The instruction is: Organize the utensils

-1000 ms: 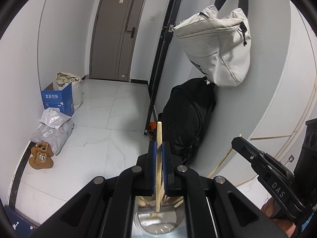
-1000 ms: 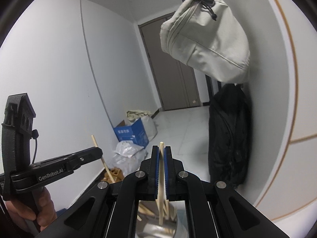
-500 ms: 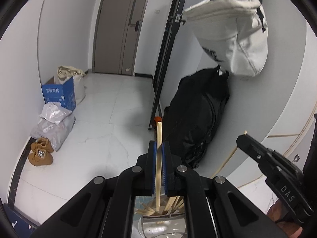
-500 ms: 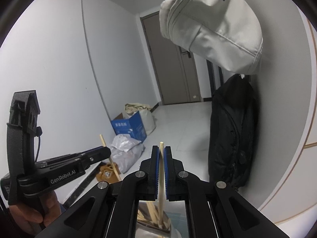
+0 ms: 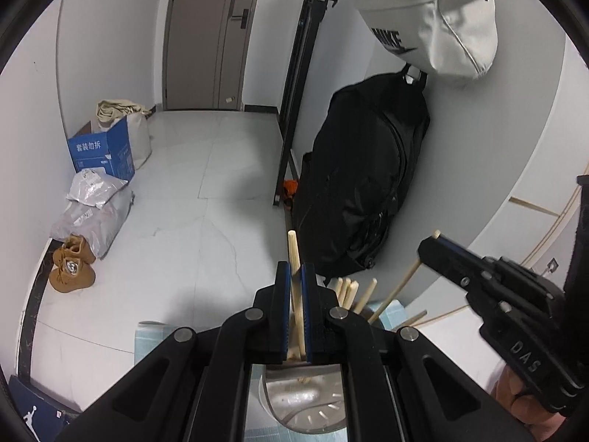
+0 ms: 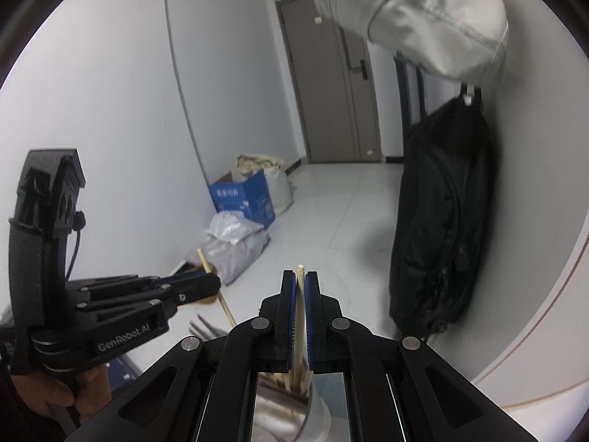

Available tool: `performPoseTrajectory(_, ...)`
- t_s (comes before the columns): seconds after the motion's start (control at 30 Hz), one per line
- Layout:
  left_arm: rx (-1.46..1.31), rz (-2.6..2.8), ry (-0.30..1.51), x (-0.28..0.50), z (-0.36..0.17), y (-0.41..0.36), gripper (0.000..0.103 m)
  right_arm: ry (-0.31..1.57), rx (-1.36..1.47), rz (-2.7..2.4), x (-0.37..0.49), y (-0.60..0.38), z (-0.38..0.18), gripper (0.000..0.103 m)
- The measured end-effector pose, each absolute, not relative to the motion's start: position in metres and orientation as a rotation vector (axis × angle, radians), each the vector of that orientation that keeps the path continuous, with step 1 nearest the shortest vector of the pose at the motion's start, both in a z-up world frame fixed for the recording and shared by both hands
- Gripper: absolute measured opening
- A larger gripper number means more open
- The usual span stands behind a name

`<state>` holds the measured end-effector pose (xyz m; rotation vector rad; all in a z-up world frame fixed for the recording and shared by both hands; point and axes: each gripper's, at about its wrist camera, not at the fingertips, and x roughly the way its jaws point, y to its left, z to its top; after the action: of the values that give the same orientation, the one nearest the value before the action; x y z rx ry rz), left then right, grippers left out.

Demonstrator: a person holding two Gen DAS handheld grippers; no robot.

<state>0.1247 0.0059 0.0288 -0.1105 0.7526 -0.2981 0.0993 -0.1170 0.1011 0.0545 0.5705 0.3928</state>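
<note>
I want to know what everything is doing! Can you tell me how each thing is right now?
left gripper: shut on a chopstick, above the holder
right gripper: shut on another chopstick
metal holder: upright, chopsticks leaning inside
white bag: hanging on the wall
black bag: hanging below it
door: closed
blue box: open, on the floor

white bag [image 5: 434, 11]: "NIKE" with swoosh | blue box [image 5: 103, 151]: "套装勿拆" | right claw [image 5: 430, 248] body: "DAS" | left claw [image 6: 211, 281] body: "GenRobot.AI" | dark box [image 5: 33, 412], lower left corner: Jumpman logo | blue box print in right wrist view: too small to read
</note>
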Motion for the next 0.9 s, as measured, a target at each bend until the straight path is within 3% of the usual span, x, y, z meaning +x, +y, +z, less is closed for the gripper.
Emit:
performPoseTrajectory(0.63, -0.171, -0.473, 0.872, 0.123, 0.024, 0.010, 0.002, 0.682, 0.146, 0.428, 0.109, -0.131, 0.076, 0.009)
performPoseTrajectory(0.7, -0.162, -0.439, 0.866, 0.119, 0.031, 0.013, 0.007, 0.668, 0.151, 0.420, 0.105, -0.135, 0.081, 0.014)
performPoseTrajectory(0.83, -0.172, -0.369, 0.834, 0.106, 0.042, 0.020, 0.041, 0.638, 0.179, 0.400, 0.092, -0.146, 0.092, 0.038)
performPoseTrajectory(0.9, -0.170, -0.330, 0.801, 0.099, 0.047, 0.022, 0.045, 0.629, 0.188, 0.390, 0.083, -0.150, 0.095, 0.041)
